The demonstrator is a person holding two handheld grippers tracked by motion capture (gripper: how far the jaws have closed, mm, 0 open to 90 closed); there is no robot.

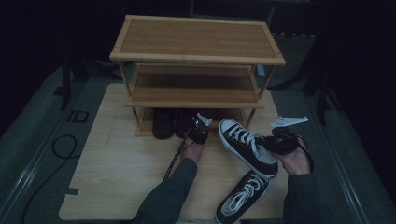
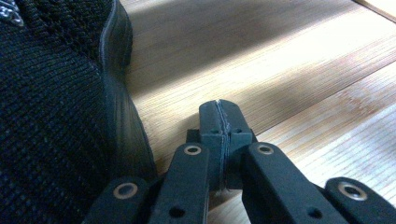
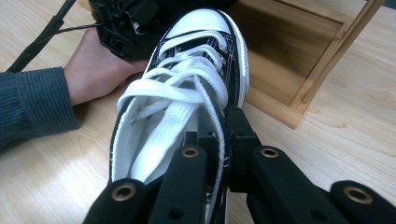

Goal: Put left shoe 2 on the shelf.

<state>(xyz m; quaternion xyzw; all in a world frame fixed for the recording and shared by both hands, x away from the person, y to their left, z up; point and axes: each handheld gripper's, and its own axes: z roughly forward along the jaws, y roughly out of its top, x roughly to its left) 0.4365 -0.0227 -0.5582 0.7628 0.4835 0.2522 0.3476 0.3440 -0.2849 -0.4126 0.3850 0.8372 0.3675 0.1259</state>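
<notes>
Sneaker gripped in front of the shoe rack

The black-and-white sneaker [image 1: 247, 145] is pinched at its collar by the right tongs [image 3: 223, 140], toe toward the rack [image 1: 196, 60]; the left tongs [image 2: 219, 140] are clenched empty beside a black shoe [image 2: 51, 116] on the bottom shelf.

The shoe rack [image 1: 196, 42] is honey-brown wood with a fine straight grain; the surface [image 1: 116, 172] under it is pale beige wood with a faint grain; the sneaker [image 1: 247, 145] by the right tool [image 1: 279, 142] is black canvas with a white toe cap, white laces, a white lining and a white sole edge with a thin black stripe; the second sneaker [image 1: 242, 196] shows the same black canvas and white laces; the pair of shoes [image 1: 170, 123] on the rack's bottom shelf is plain black, one with a coarse knit weave; both tools are black, the left tool [image 1: 198, 129] too; each carries a light grey plate [image 1: 289, 121]; the sleeves [image 1: 168, 196] are dark grey-blue ribbed knit; the floor [image 1: 28, 140] is dull grey-green.
</notes>
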